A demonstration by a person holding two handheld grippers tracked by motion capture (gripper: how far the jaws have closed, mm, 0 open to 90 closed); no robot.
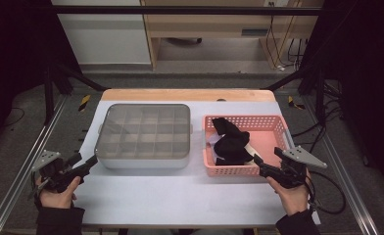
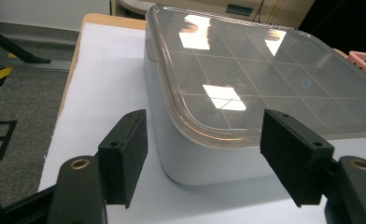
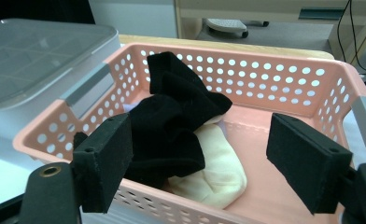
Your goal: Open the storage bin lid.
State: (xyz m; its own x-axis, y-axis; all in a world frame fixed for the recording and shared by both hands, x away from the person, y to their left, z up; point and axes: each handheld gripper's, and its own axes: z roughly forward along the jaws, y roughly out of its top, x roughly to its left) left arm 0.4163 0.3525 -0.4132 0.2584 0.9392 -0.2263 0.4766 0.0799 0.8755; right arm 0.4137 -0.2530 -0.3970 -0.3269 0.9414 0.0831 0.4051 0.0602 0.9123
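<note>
A white compartment box with a clear lid [image 1: 144,134] [image 2: 246,88] sits mid-table. To its right stands a pink perforated basket [image 1: 273,126] [image 3: 274,79] holding black cloth [image 1: 230,142] [image 3: 172,121] over a cream cloth [image 3: 218,168]. My left gripper [image 1: 88,163] [image 2: 204,158] is open, its jaws pointing at the box's near left corner, just short of it. My right gripper [image 1: 258,164] [image 3: 200,163] is open at the basket's near right corner, jaws facing the cloths with nothing between them.
The white table top [image 1: 180,196] has free room in front of the box and basket. A wooden strip [image 1: 187,94] runs along the far edge. Metal rails [image 1: 18,181] flank the table, and grey floor [image 2: 17,102] lies to the left.
</note>
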